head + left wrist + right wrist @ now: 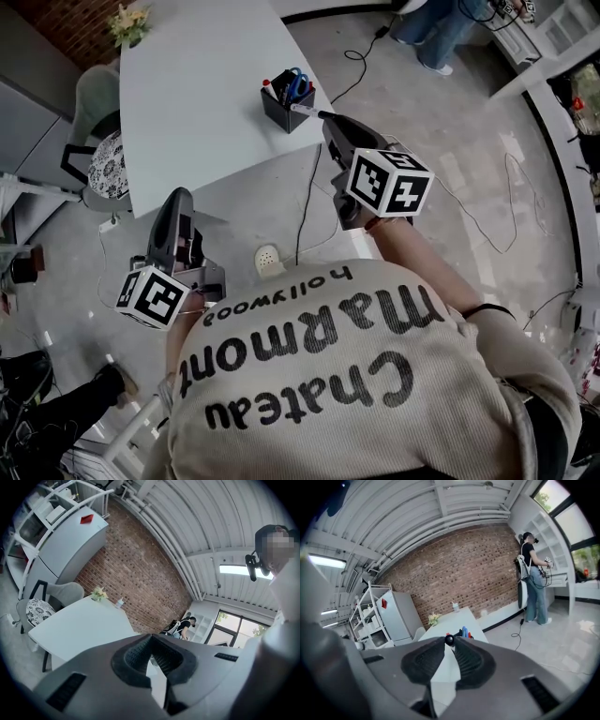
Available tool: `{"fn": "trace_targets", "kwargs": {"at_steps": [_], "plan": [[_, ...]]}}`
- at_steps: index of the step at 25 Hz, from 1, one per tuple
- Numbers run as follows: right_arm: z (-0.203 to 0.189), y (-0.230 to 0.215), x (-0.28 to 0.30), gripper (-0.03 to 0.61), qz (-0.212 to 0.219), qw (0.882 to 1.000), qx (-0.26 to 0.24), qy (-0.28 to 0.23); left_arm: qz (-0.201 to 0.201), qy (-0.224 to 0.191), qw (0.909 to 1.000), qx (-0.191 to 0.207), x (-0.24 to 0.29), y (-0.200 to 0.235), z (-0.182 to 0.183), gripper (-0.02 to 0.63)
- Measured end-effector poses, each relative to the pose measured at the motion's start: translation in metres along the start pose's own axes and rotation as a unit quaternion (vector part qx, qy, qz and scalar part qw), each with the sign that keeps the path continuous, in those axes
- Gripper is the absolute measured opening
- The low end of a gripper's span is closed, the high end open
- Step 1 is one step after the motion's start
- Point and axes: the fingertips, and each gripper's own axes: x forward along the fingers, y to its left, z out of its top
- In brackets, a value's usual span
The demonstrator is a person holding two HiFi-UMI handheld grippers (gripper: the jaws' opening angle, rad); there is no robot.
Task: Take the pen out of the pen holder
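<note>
A black pen holder [281,109] with blue-handled scissors and several pens stands near the front right corner of the white table [187,94]. My right gripper [326,119] is just right of the holder, shut on a dark pen [306,111] that lies tilted between the jaws and the holder's rim. In the right gripper view the pen's round black end [449,640] shows pinched at the jaw tips, with the holder's contents [463,632] just beyond. My left gripper [178,195] hangs off the table's front edge, shut and holding nothing [150,638].
A chair with a patterned cushion [108,164] stands at the table's left side. Flowers [128,23] sit at the far end. Cables [309,206] and a small white disc [269,258] lie on the floor. A person [532,573] stands at far shelves.
</note>
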Motion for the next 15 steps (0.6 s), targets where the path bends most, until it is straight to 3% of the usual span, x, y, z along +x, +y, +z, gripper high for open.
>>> {"fn": "trace_targets", "kwargs": {"at_steps": [15], "plan": [[-0.035, -0.002, -0.049, 0.072, 0.032, 0.999, -0.013, 0.030, 0.022, -0.008, 0.9996, 0.015, -0.039, -0.037, -0.035, 0.002]]}}
